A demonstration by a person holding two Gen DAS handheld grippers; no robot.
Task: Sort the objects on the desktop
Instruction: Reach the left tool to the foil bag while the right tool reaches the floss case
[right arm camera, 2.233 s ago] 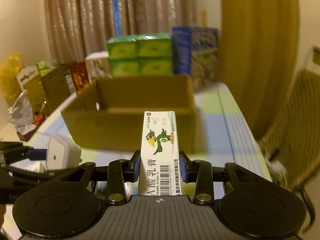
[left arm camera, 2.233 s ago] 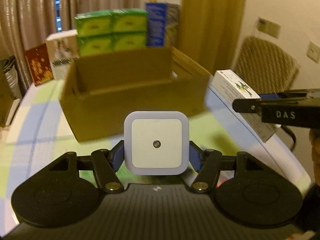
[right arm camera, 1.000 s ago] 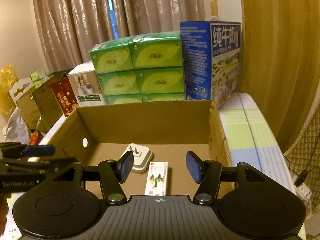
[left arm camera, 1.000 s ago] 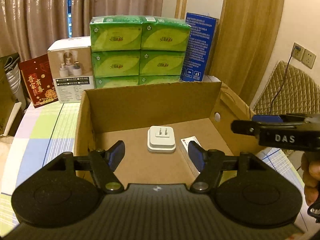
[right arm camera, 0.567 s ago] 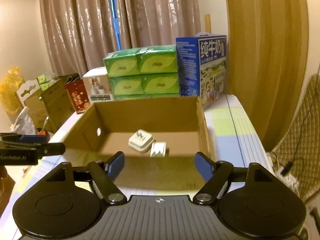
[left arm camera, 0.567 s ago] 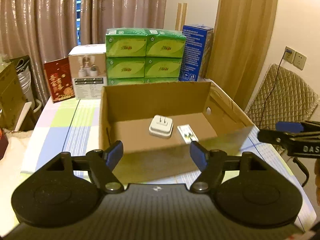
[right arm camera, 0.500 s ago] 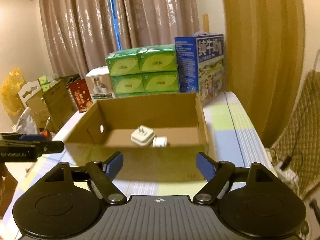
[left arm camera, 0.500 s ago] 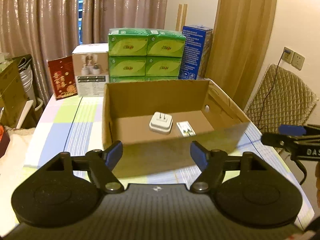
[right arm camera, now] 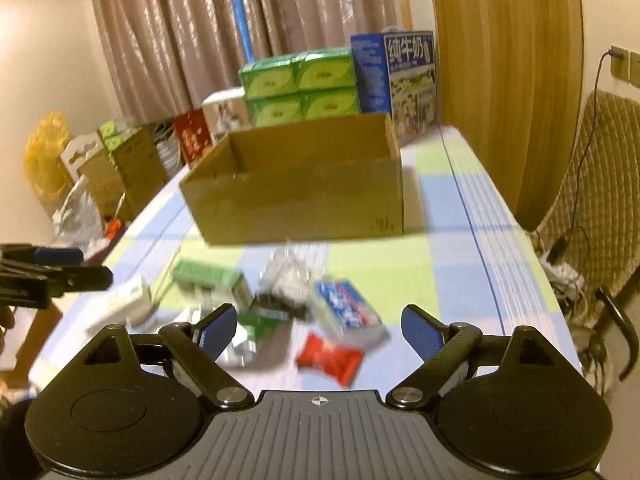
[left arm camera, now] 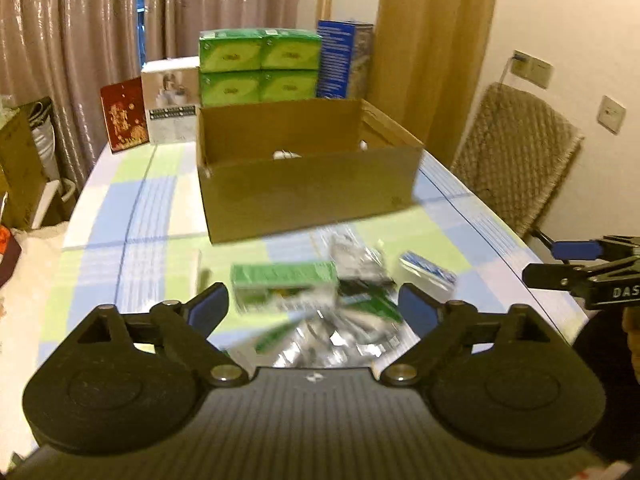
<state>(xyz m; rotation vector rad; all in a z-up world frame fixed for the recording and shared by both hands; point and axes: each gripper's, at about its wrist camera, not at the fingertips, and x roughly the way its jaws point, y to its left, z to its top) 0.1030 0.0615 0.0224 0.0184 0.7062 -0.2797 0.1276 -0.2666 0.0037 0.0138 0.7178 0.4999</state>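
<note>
An open cardboard box (left arm camera: 312, 192) (right arm camera: 304, 196) stands mid-table; only a white sliver of the plug (left arm camera: 286, 155) shows over its front wall. In front of it lies a blurred heap: a green box (left arm camera: 284, 280) (right arm camera: 210, 278), clear and silver wrappers (left arm camera: 352, 256) (right arm camera: 292, 272), a blue-and-white packet (left arm camera: 428, 272) (right arm camera: 348, 310), a red packet (right arm camera: 330, 358) and a white box (right arm camera: 120, 304). My left gripper (left arm camera: 314, 308) hangs open and empty over the heap. My right gripper (right arm camera: 318, 328) is open and empty too, above the packets.
Green tissue packs (left arm camera: 260, 68) (right arm camera: 300, 88), a blue milk carton (right arm camera: 396, 80), a white box (left arm camera: 172, 100) and a red box (left arm camera: 124, 118) line the table's far end. A quilted chair (left arm camera: 516, 160) stands on the right. Cartons and bags (right arm camera: 100, 168) crowd the floor on the left.
Both grippers let go of the white plug and the bird-printed box inside the cardboard box, then pulled back and down, so the heap in front of the box has come into view.
</note>
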